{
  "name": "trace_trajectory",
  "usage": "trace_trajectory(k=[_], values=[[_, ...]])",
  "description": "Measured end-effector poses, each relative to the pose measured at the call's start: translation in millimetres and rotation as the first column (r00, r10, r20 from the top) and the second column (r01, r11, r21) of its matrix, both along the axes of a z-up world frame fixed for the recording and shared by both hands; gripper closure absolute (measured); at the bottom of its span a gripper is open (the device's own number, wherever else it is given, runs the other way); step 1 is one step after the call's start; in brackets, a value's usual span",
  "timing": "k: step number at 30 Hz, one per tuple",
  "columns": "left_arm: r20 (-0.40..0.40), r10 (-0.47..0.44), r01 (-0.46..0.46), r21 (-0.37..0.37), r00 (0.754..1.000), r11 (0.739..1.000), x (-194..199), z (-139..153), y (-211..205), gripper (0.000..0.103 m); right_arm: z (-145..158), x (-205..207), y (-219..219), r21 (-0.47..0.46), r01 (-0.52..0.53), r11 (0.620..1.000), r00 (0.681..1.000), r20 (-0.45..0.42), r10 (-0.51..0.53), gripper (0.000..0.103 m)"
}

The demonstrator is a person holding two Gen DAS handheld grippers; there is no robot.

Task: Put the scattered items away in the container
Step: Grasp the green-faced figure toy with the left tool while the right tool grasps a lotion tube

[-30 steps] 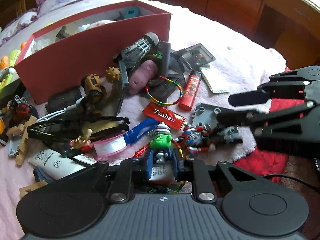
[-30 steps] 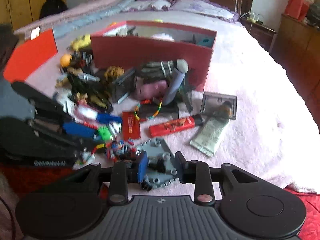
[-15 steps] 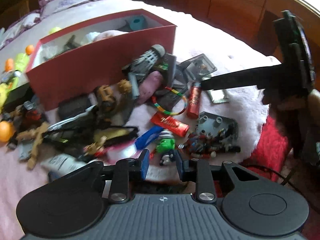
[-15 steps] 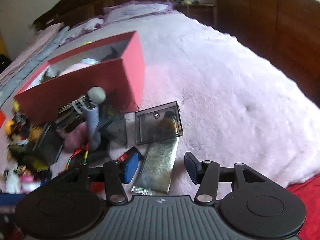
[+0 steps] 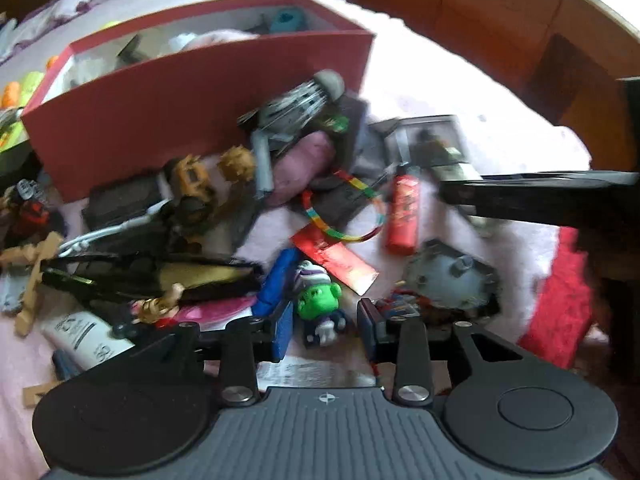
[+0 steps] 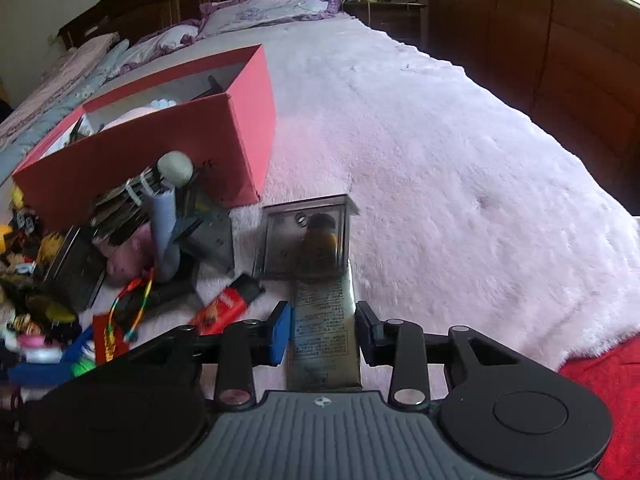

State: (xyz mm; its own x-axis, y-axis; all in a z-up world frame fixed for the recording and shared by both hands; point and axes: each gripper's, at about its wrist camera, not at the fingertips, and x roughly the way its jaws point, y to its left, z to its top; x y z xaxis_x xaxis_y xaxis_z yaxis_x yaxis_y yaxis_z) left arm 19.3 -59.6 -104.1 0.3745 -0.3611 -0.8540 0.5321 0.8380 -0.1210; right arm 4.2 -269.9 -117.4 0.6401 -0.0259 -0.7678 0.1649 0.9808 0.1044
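Now green-headed figure (image 5: 318, 300) between left gripper (image 5: 325, 322) jaws

Red box (image 5: 192, 96), white inside, upper left. Green-headed toy figure (image 5: 320, 300) with purple-white striped cap, lower centre. Red lighter (image 5: 404, 212), centre right. Rainbow-striped bracelet (image 5: 344, 208), centre. Pale pink fluffy blanket (image 6: 440, 168), right half. Silvery tube (image 6: 324, 344) with dark print, lower centre. Blue pad on left fingertip (image 6: 280, 332), black on right.
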Motion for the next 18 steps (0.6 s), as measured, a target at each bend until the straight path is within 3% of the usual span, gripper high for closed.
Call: trace_trajectory(k=[9, 12, 14, 18], values=[[-0.009, 0.021, -0.021, -0.015, 1.0, 1.0, 2.4, -2.4, -0.5, 0.065, 16.4, -45.1, 3.8, -0.07, -0.056, 0.996, 0.997, -0.052, 0.052, 0.065], [0.024, 0.0, -0.001, 0.012, 1.0, 1.0, -0.5, -1.1, -4.4, 0.068, 15.6, -44.2, 5.3, -0.082, -0.057, 0.995, 0.998, -0.043, 0.054, 0.059], [0.046, -0.013, 0.012, 0.03, 0.999, 0.999, -2.6, -0.2, -6.5, 0.076, 10.5, -38.3, 5.3, -0.084, -0.06, 0.995, 0.997, -0.048, 0.056, 0.057], [0.043, -0.003, 0.002, 0.018, 0.999, 1.0, -1.8, 1.2, -4.6, 0.077, -0.5, -29.6, 5.0, -0.083, -0.056, 0.995, 0.998, -0.045, 0.053, 0.054]])
